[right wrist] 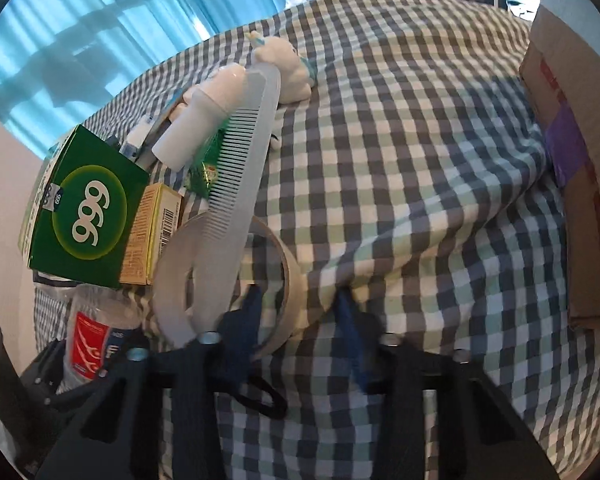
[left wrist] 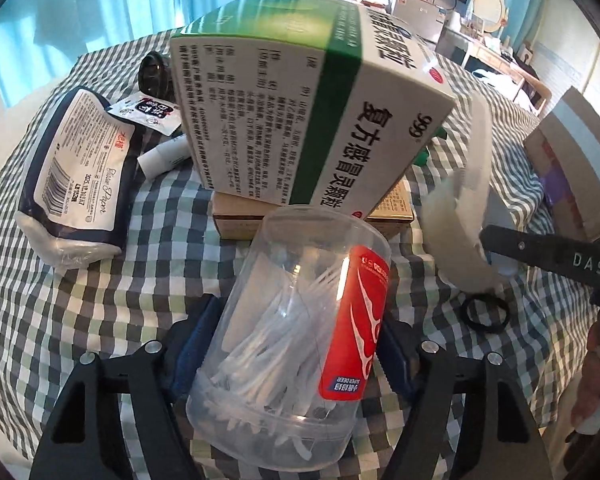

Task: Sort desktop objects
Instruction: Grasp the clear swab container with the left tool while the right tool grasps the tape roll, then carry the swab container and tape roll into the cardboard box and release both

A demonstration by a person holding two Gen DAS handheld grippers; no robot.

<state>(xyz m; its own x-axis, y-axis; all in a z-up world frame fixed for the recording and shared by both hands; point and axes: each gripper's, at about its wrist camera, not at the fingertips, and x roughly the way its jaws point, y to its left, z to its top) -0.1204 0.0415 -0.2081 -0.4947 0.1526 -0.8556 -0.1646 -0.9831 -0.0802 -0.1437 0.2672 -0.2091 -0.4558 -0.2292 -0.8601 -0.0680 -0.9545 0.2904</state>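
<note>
My left gripper [left wrist: 296, 344] is shut on a clear plastic jar [left wrist: 288, 320] with a red label and white picks inside; its blue pads press on both sides. In the right wrist view my right gripper [right wrist: 296, 294] straddles the wall of a cream tape roll [right wrist: 290, 276]. The left finger is in the roll's hole and the right finger is outside, with checked cloth showing between roll and right pad. A translucent white comb [right wrist: 244, 152] lies across the roll. In the left wrist view one black right finger [left wrist: 540, 256] touches the roll [left wrist: 452, 240].
A green and white 999 box [left wrist: 300, 92] rests on a tan box [left wrist: 236, 220]. A tissue pack [left wrist: 72, 176], a sachet [left wrist: 144, 114] and a black hair tie [left wrist: 484, 314] lie on the checked cloth. A cardboard box [right wrist: 580, 160] stands right; a white bottle [right wrist: 204, 120] and plush toy [right wrist: 288, 68] behind.
</note>
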